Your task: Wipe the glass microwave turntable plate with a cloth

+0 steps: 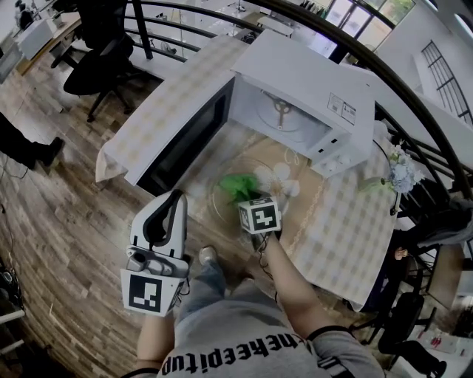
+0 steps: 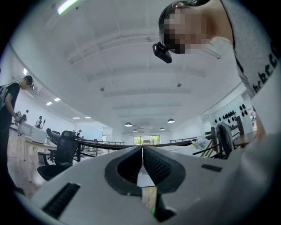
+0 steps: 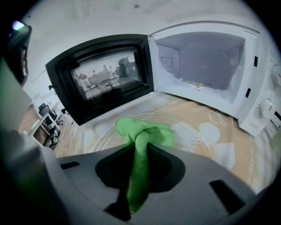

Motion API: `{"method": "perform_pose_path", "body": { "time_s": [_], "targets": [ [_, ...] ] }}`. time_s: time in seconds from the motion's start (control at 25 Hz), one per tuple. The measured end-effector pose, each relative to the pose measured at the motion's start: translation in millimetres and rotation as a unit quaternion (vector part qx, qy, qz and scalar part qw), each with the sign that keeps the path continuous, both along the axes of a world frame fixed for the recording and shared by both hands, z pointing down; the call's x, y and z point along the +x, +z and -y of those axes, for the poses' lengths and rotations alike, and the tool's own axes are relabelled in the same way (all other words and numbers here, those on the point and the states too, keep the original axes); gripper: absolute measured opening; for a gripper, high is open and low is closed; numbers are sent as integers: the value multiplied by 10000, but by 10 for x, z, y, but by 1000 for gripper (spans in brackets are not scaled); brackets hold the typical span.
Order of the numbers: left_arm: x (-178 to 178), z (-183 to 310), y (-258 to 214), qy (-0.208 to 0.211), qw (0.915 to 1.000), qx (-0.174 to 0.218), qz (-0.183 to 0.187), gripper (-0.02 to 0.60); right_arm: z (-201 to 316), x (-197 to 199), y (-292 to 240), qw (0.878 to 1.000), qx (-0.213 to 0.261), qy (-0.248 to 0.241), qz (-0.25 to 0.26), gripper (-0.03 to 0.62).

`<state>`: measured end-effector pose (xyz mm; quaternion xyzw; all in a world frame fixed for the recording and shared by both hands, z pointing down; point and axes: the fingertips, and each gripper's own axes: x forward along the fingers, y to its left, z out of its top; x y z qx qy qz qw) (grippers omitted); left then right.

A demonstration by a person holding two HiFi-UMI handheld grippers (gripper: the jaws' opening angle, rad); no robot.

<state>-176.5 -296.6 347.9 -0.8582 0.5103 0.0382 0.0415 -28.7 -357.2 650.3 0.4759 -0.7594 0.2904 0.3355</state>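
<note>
The clear glass turntable plate [image 1: 219, 198] lies flat on the tablecloth in front of the open microwave [image 1: 310, 81]. A green cloth [image 1: 238, 184] rests bunched on the plate. My right gripper [image 1: 250, 199] is shut on the near end of that cloth, just above the plate. In the right gripper view the cloth [image 3: 147, 132] runs from the plate [image 3: 199, 132] back between the jaws of the right gripper [image 3: 139, 151]. My left gripper [image 1: 176, 198] hangs left of the table's front corner, off the plate. In its own view the left gripper [image 2: 142, 151] is shut and empty, pointing up into the room.
The microwave door [image 1: 185, 140] swings open to the left, over the table's left part. The cavity [image 3: 206, 57] holds only its roller ring. A flower vase [image 1: 403, 173] stands at the right. A black railing [image 1: 185, 18] and office chairs [image 1: 100, 63] lie behind.
</note>
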Motion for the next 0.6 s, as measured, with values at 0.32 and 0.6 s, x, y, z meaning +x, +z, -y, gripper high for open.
{"method": "perform_pose_path", "body": {
  "time_s": [0.32,0.6],
  "targets": [
    [118,-4,14,111,9999,-29,28,11,44,477,-5,9990,32,449,-59,77],
    [157,-2,12,131,9999,-26,36,11,45,857,8,9963,20,834,-197,77]
  ]
}}
